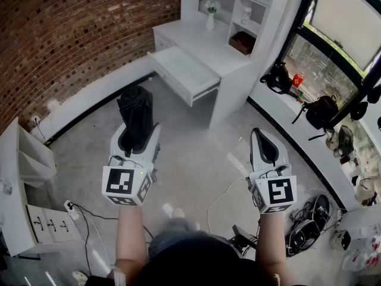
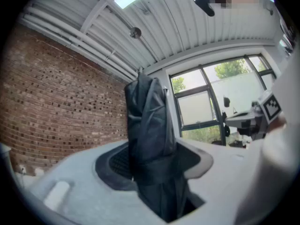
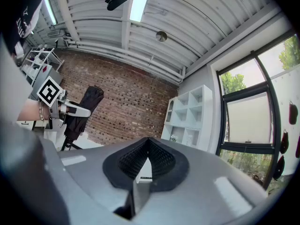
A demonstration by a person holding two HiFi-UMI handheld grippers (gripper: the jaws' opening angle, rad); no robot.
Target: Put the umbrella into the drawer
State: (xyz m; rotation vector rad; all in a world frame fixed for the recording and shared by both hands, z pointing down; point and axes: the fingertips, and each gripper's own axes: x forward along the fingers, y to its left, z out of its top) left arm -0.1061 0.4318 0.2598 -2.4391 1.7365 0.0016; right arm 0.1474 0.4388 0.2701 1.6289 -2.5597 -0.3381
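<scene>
Carrying step, it seems — the left gripper [image 1: 137, 134] is clamped on the folded umbrella [image 1: 135, 107], the right gripper [image 1: 262, 137] closed and empty — next: approach the far open drawer [image 1: 182, 74].

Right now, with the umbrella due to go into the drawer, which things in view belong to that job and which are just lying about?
Belong to the job:
umbrella, folded, clamped in the left gripper
drawer, open, in the white desk

Just lying about:
vase on the desk
black bags on the window ledge
cables on the floor
</scene>
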